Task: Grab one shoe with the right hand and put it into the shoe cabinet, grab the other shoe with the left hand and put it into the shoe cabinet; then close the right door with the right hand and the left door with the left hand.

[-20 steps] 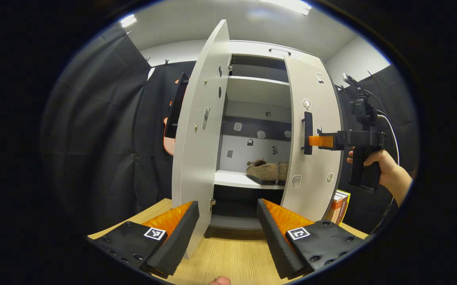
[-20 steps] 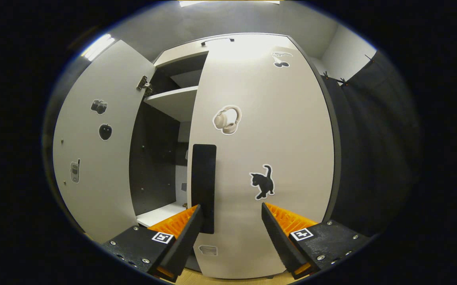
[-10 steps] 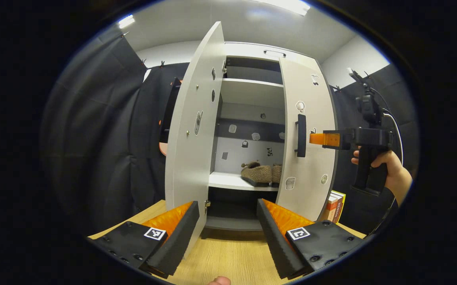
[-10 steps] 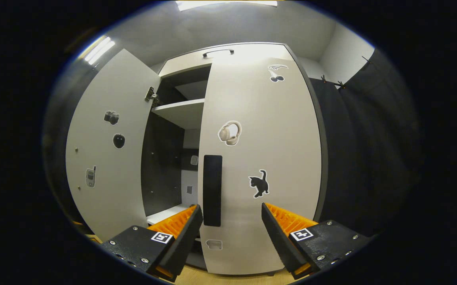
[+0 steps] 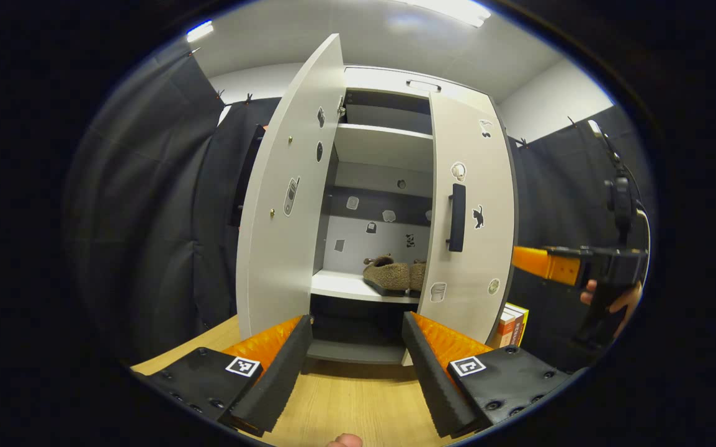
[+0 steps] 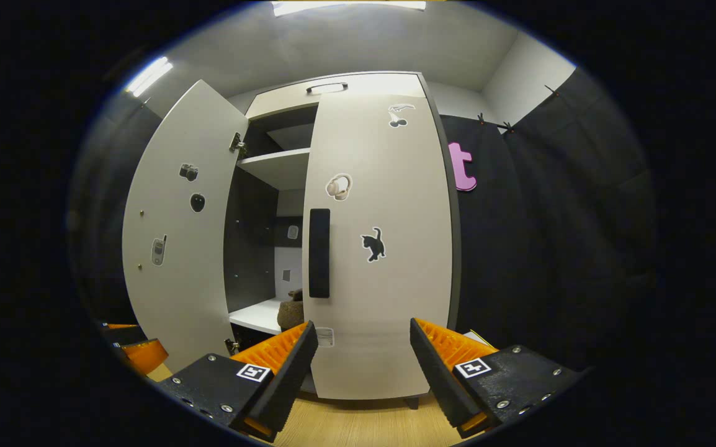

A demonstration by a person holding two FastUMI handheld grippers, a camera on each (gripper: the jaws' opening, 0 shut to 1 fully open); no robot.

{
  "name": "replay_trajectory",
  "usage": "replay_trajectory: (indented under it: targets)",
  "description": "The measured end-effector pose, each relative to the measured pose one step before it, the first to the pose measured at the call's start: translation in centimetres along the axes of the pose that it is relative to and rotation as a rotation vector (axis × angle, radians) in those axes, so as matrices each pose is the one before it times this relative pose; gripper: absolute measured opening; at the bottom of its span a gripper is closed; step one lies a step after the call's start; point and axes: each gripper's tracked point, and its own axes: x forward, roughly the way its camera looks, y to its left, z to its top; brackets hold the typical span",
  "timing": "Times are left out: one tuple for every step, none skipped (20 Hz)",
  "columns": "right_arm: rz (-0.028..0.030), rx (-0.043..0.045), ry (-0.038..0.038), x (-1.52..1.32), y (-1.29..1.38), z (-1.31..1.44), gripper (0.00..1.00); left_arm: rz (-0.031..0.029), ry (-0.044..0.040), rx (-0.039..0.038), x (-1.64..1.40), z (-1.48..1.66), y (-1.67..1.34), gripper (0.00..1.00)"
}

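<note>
the left hand-held gripper (image 5: 353,363) is hovering over the wooden counter (image 5: 345,403) with its fingers spread wide and gripping nothing, facing the open middle of the shoe cabinet (image 5: 389,93). the right hand-held gripper (image 6: 358,366) is likewise standing spread and empty, pointing at the face of the right door (image 6: 383,248); in the left gripper view it (image 5: 544,264) is showing off to the right, apart from the door, with a hand (image 5: 612,301) gripping its handle.

the left door (image 5: 283,205) is swinging wide open, its edge standing just beyond the left gripper's near finger. the right door (image 5: 469,211) is sitting nearly shut, its dark handle (image 6: 319,252) and cat sticker (image 6: 373,244) facing outward. a stack of books (image 5: 510,323) is leaning beside the cabinet's right foot.

the left gripper view is giving a clear look at the two shoes (image 5: 395,275), brown and fuzzy, lying side by side on the white shelf (image 5: 339,285) inside. the right gripper view is catching just a sliver of one shoe (image 6: 290,310) peeking past the right door's edge.
</note>
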Motion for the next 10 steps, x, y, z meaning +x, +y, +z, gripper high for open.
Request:
replay_trajectory:
  targets:
    - [-0.00856, -0.00546, 0.00747, -0.567, -0.336, -0.541, 0.92, 0.00331, -0.00155, -0.00253, 0.035, 0.350, 0.012, 0.96]
    - [-0.00942, -0.00571, 0.00576, -0.374, -0.354, -0.400, 0.92, 0.00280, -0.00554, 0.00114, 0.036, 0.578, -0.019, 0.95]
    - [-0.00517, -0.00380, -0.00073, -0.304, -0.254, -0.262, 0.92, 0.01063, -0.00890, 0.00252, 0.040, 0.787, 0.350, 0.95]
    - [-0.00101, -0.00134, -0.00777, -0.299, -0.165, -0.131, 0.92, 0.01363, -0.01590, -0.00568, 0.085, 1.054, 0.546, 0.95]
    - [-0.00798, -0.00068, -0.01969, -0.208, -0.324, 0.175, 0.93, 0.01112, -0.01473, -0.00485, 0.119, 1.072, 0.602, 0.95]
    - [-0.01009, -0.00276, -0.01454, -0.198, -0.365, 0.004, 0.92, 0.03106, -0.01804, 0.00092, 0.037, 1.404, 1.310, 0.95]
    - [-0.00689, -0.00046, -0.00690, -0.195, -0.188, -0.078, 0.92, 0.04123, -0.01563, 0.00750, 0.073, 1.320, 1.694, 0.95]
    - [0.00141, 0.00082, 0.00070, -0.119, -0.065, -0.169, 0.93, 0.03898, -0.01310, 0.00907, 0.203, 1.290, 1.650, 0.95]
    - [0.00167, 0.00330, 0.00528, -0.008, -0.022, -0.239, 0.93, 0.03400, -0.01697, 0.00824, 0.196, 1.341, 1.700, 0.95]
    - [0.00027, 0.00505, 0.00726, 0.012, -0.054, -0.299, 0.93, 0.02957, 0.00108, 0.01160, 0.257, 0.748, 1.650, 0.95]
